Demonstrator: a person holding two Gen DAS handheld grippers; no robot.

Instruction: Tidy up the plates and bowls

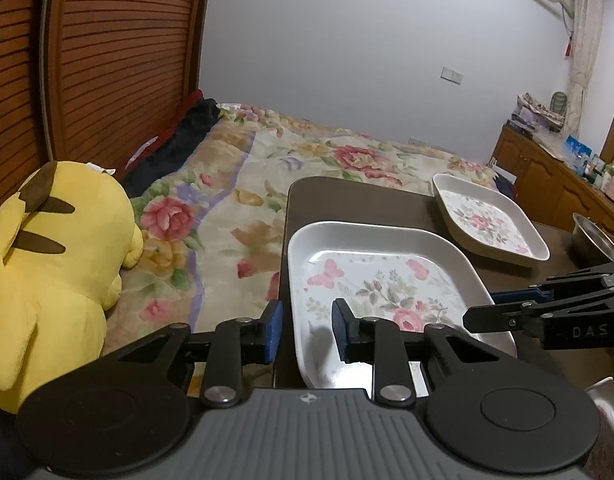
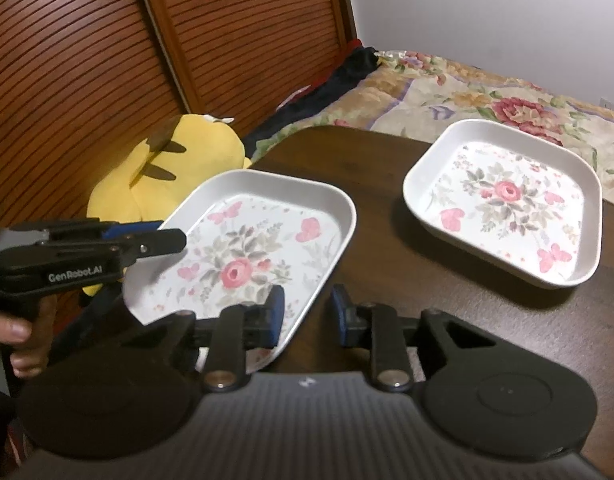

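Left wrist view: the left gripper has its fingers spread on each side of the left rim of the near plate, gripping nothing. This plate sits at the table's left edge. A second plate sits toward the far right corner.

Right wrist view: the right gripper is spread wide too, straddling the near plate's right rim.

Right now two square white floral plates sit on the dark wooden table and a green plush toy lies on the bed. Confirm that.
Not quite: the plush toy is yellow, not green, as the right wrist view shows. The two square white floral plates do sit on the dark wooden table, beside the bed.
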